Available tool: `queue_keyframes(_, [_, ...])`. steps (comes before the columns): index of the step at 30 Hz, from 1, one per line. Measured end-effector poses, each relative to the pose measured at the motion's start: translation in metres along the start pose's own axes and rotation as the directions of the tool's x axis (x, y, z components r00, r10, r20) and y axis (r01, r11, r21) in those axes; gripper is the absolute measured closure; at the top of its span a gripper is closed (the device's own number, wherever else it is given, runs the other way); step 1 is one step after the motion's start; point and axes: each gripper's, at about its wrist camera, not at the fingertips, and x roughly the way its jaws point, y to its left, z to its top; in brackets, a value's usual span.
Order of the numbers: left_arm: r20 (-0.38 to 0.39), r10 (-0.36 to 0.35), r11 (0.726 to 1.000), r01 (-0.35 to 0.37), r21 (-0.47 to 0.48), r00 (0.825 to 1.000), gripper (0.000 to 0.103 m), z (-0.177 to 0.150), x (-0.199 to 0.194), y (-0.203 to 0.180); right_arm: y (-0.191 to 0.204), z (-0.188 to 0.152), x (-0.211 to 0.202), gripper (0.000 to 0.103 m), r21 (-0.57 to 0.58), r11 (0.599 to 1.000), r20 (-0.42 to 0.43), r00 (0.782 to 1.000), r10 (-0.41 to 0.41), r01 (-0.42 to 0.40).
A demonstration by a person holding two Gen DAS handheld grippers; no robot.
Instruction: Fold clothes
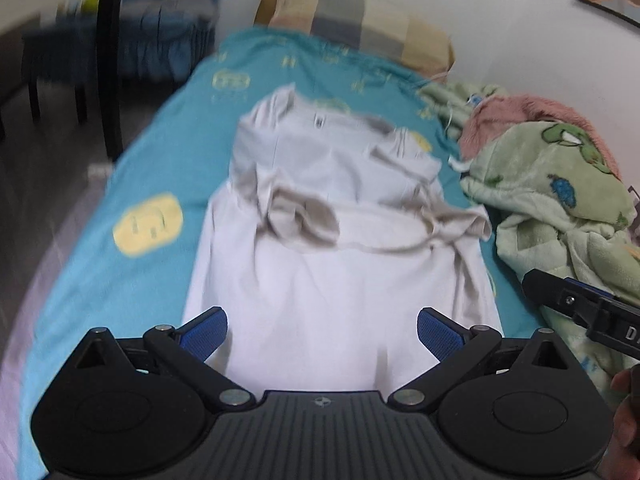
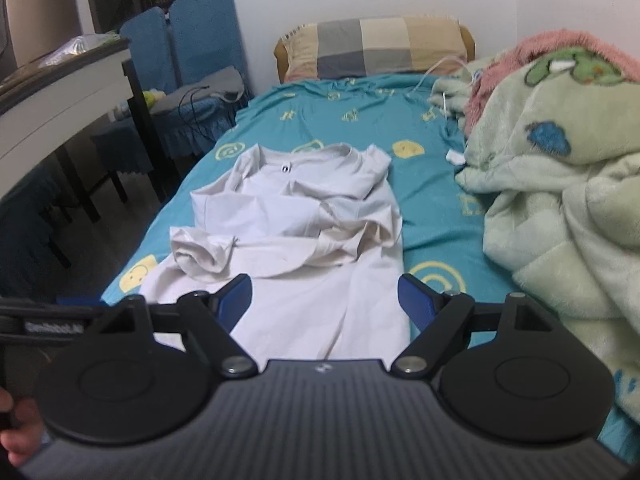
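Bed: I see a teal sheet (image 2: 424,184) with yellow prints, a checked pillow (image 2: 376,46) at the far end by the white wall.
Garment: the pale long-sleeved shirt (image 2: 320,240) lies flat mid-bed, collar toward the pillow, both sleeves folded across the chest, hem nearest me.
Right edge: a green blanket (image 2: 560,200) with a pink one is heaped along the wall side, just beside the shirt.
Left edge: the mattress drops to dark floor; blue chairs (image 2: 188,40) and a counter (image 2: 60,92) stand beyond.
Left tongs (image 1: 322,334): spread wide, holding nothing, above the hem.
Right tongs (image 2: 324,300): spread wide, holding nothing, above the hem's right part.
Open room: bare sheet shows between shirt and blanket.
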Motion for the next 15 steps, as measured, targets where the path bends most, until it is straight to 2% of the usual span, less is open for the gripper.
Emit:
queue_keyframes(4, [-0.108,-0.031,0.987,0.013,-0.158,0.994,0.002,-0.004,0.020,0.024,-0.007,-0.004,0.008,0.021,0.076,0.996,-0.062,0.997,0.050,-0.045])
queue_keyframes(7, [-0.134,-0.050,0.963,0.012,-0.267,0.990,0.003,-0.006,0.026,0.040,-0.020,-0.009,0.018,0.021,0.209,0.973,-0.129,0.983,0.128,-0.099])
queue_keyframes(9, [-0.142,-0.060,0.947,0.011,-0.321,0.988,0.003,-0.007,0.030,0.048,-0.032,-0.016,0.024,0.021,0.345,0.927,-0.165,0.963,0.211,-0.144])
queue_keyframes(11, [-0.150,-0.071,0.928,0.010,-0.374,0.986,0.003,-0.008,0.033,0.056,-0.043,-0.026,0.032,0.021,0.480,0.860,-0.185,0.938,0.292,-0.173])
queue_keyframes(15, [-0.167,-0.087,0.895,0.003,-0.446,0.982,0.004,-0.011,0.043,0.067,-0.054,-0.053,0.051,0.021,0.665,0.737,-0.254,0.891,0.378,-0.123])
